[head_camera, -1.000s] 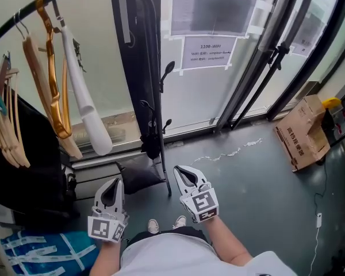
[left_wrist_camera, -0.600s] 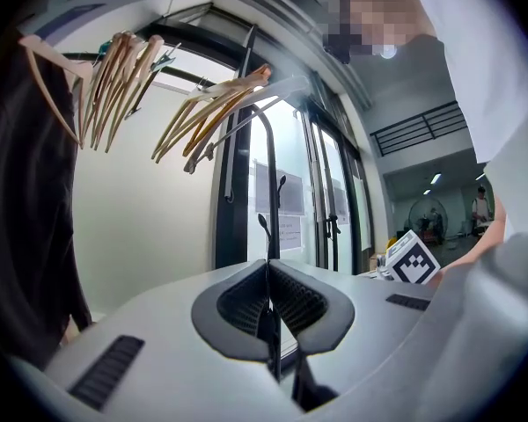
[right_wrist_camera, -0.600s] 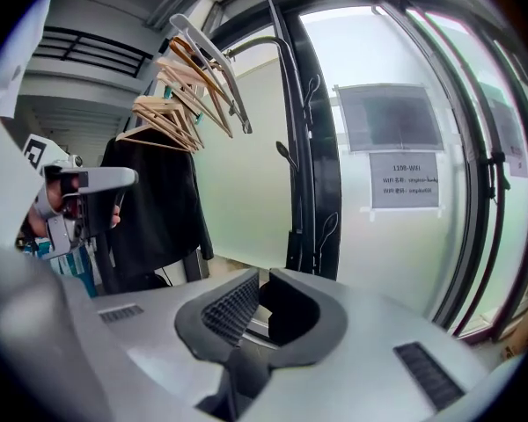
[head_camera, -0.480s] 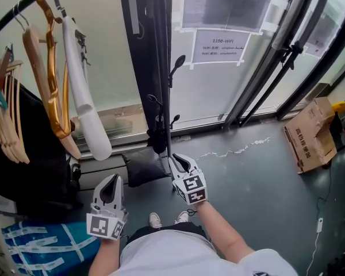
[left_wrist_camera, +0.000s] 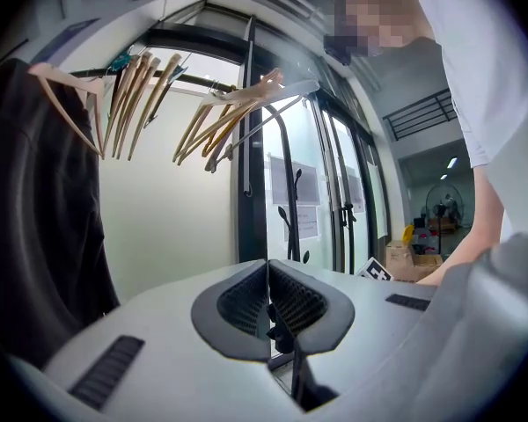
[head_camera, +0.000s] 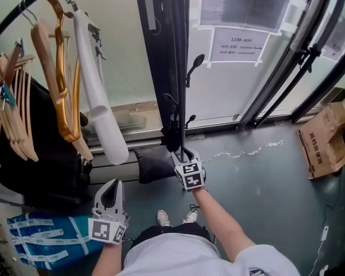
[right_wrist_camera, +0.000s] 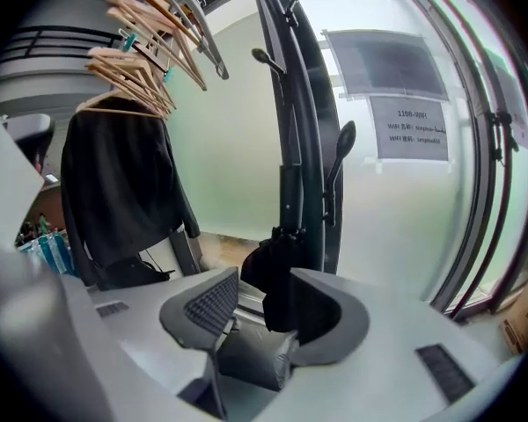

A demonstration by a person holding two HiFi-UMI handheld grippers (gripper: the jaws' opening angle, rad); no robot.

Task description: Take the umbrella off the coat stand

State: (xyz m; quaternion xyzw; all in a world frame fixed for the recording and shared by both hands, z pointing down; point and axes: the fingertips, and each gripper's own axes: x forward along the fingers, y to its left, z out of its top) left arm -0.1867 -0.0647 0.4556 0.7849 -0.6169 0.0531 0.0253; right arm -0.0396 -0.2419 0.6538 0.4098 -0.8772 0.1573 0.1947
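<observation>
black umbrella [right_wrist_camera: 266,266] beyond right gripper [right_wrist_camera: 262,290]

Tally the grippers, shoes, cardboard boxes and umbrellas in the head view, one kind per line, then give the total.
Grippers: 2 (left gripper, right gripper)
Shoes: 2 (left shoe, right shoe)
Cardboard box: 1
Umbrella: 1
Total: 6

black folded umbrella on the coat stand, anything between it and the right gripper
Nothing visible does. The right gripper, whose jaws have just been opening and hold nothing yet, points straight at the black folded umbrella hanging low on the black metal coat stand; only open air lies between them.
</observation>
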